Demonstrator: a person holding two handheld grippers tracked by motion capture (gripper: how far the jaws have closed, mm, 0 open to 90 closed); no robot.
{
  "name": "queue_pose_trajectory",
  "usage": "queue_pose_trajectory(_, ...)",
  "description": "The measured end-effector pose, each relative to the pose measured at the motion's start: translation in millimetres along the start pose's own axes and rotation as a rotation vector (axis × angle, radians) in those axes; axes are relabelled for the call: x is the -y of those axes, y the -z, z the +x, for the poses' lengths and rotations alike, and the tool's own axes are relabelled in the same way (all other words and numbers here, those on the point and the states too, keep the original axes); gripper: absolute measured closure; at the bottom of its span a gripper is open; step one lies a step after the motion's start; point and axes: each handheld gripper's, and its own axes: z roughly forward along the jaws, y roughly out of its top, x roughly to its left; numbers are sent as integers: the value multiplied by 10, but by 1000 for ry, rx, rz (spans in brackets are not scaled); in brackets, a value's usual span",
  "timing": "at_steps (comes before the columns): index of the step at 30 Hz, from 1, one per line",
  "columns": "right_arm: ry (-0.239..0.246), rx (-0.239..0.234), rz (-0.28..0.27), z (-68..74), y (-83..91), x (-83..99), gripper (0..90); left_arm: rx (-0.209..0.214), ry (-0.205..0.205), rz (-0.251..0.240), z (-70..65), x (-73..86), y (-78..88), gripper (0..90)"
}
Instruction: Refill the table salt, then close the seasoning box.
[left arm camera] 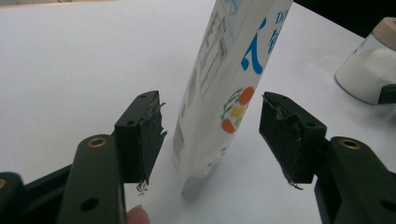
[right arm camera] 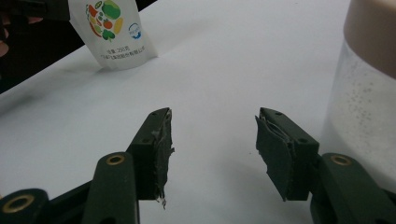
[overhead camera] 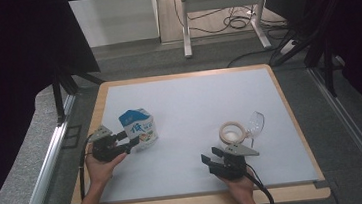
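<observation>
Cardboard, tall and light: the white-and-blue milk carton (left arm camera: 224,79) stands between parted jaws, ungripped.

On the white table sheet (overhead camera: 194,105), the left gripper (overhead camera: 127,141) straddles the carton's lower end at the left side, its pads (left arm camera: 149,135) clear of both faces. Closing off-centre could tip it, I judge, since one pad would push first. The right gripper (overhead camera: 213,155) sits open and empty just short of the clear glass jar with a tan rim (overhead camera: 233,132), beside a clear glass (overhead camera: 255,123) lying on its side; a careless reach might nudge either and start the glass rolling.
</observation>
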Motion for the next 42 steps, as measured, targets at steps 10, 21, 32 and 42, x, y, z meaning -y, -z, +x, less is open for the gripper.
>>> queue_pose_trajectory(10, 6, 1, -1, 10, -8, -3, 460, -2, 10, 24, -13, 177, 32, 377)
queue_pose_trajectory(21, 55, -21, -33, 10, 80, 14, 460, 24, 25, 35, -58, 313, 64, 374)
queue_pose_trajectory(32, 124, -34, -32, -180, 310, 63, 453, 30, 13, 90, -120, 447, 50, 367)
queue_pose_trajectory(42, 135, -66, -31, -304, 413, 105, 449, 56, 3, 116, -211, 498, 12, 367)
